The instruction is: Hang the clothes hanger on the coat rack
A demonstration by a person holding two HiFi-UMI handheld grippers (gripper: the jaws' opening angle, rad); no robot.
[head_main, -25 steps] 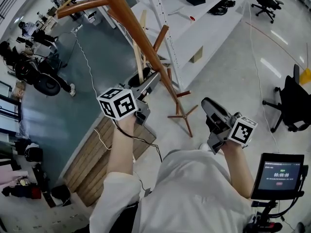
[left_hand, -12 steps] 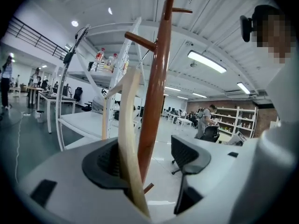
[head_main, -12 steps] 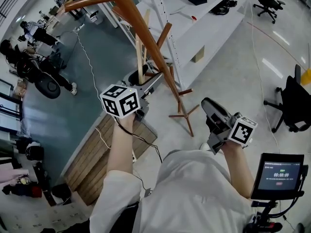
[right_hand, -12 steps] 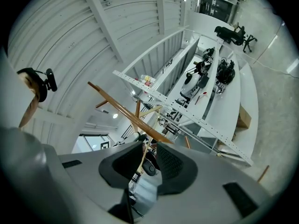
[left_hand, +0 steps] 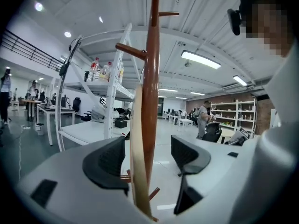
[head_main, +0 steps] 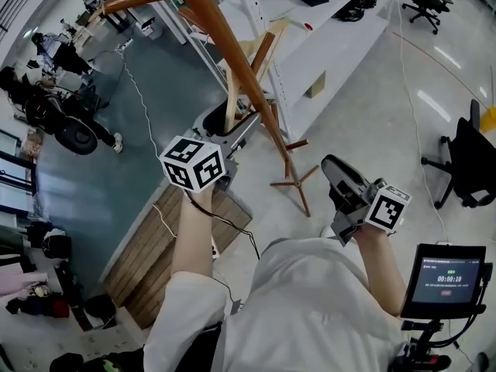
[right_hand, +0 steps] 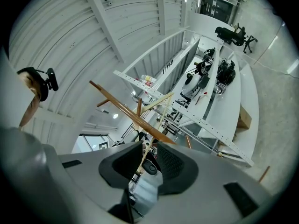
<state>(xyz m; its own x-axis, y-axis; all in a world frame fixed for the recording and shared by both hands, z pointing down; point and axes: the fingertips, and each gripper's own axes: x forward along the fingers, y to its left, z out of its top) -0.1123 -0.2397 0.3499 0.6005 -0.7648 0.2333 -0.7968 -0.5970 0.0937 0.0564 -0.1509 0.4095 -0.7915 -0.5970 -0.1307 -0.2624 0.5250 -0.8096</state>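
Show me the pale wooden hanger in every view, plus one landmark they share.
Head view: hanger upper centre, beside the pole.
Left gripper view: hanger lower centre, upright, just left of the pole.
Right gripper view: hanger small, centre, just above the pole.
Shared landmark: that brown pole.

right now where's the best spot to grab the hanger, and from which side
Take the hanger by its thin pale bar, which stands upright between the left gripper's jaws, beside the coat rack pole. Those jaws have just been opening and do not press on it. Come in level, the way the gripper already points, with one pad on each side; the bar looks slim enough to pinch.
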